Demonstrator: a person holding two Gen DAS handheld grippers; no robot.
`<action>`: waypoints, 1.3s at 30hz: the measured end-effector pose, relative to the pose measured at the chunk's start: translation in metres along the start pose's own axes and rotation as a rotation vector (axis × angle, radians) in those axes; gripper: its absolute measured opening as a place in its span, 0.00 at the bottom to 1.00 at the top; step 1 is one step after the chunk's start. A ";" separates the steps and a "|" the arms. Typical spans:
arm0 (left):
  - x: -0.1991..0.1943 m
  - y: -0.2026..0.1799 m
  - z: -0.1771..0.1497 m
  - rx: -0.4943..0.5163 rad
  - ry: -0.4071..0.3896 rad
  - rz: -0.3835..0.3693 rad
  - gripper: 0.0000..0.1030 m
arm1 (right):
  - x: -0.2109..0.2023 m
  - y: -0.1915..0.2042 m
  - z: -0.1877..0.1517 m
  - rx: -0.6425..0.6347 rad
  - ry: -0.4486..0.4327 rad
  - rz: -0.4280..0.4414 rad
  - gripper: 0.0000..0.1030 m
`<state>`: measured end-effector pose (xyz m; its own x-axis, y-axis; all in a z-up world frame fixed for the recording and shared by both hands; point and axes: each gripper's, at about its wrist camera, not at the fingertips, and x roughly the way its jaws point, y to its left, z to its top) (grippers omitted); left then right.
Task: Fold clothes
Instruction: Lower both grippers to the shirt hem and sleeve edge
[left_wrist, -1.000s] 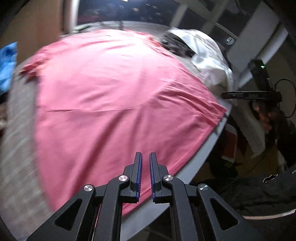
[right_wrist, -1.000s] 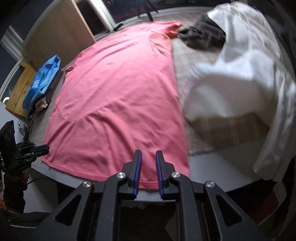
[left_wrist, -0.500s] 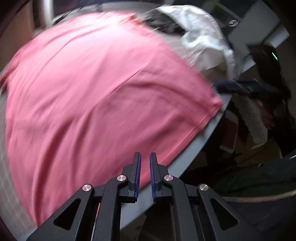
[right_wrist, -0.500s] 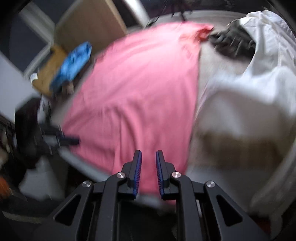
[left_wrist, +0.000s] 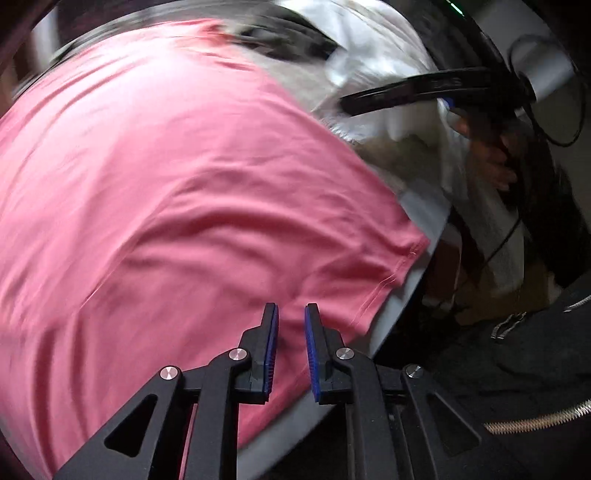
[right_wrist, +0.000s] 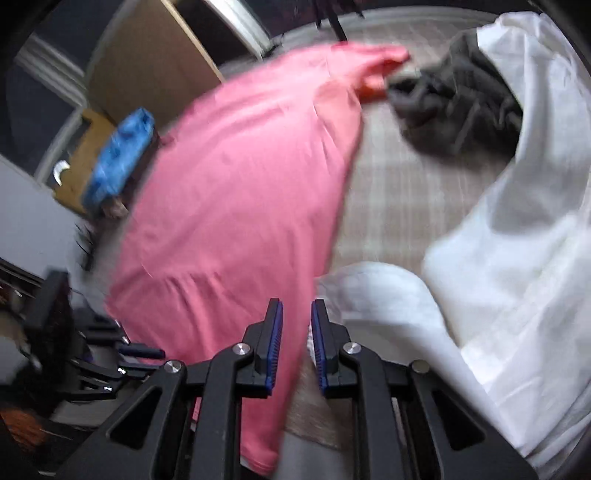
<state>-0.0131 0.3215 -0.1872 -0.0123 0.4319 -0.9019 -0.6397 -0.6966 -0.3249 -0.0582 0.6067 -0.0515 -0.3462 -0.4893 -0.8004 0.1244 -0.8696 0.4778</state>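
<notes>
A pink T-shirt (left_wrist: 177, 192) lies spread flat on the table; it also shows in the right wrist view (right_wrist: 236, 206). My left gripper (left_wrist: 290, 314) hovers over the shirt's near hem, jaws a little apart with nothing between them. My right gripper (right_wrist: 296, 308) hovers over the shirt's right side edge near the hem, jaws a little apart and empty. The other gripper shows as a blurred black bar (left_wrist: 424, 90) in the left wrist view.
A white garment (right_wrist: 517, 229) is heaped on the right of the table, with a dark grey garment (right_wrist: 454, 103) behind it. A blue cloth (right_wrist: 120, 155) lies on a wooden stand at the left. The table's pale edge (left_wrist: 402, 302) runs close to the hem.
Both grippers have come lower and closer over the shirt's near end. Their jaws have opened slightly. The shirt has not moved.
</notes>
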 end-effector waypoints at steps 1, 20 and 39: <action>-0.017 0.011 -0.004 -0.053 -0.028 0.018 0.14 | -0.007 0.007 0.008 -0.008 -0.022 0.022 0.16; -0.135 0.180 -0.158 -0.476 -0.306 0.246 0.23 | 0.190 0.326 0.248 -0.498 0.005 0.019 0.47; -0.137 0.237 -0.183 -0.490 -0.338 0.093 0.23 | 0.438 0.375 0.320 -0.467 0.262 -0.270 0.51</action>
<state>-0.0223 -0.0078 -0.1933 -0.3461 0.4589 -0.8183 -0.1967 -0.8883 -0.4150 -0.4606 0.0877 -0.1071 -0.1890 -0.1955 -0.9623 0.4802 -0.8732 0.0831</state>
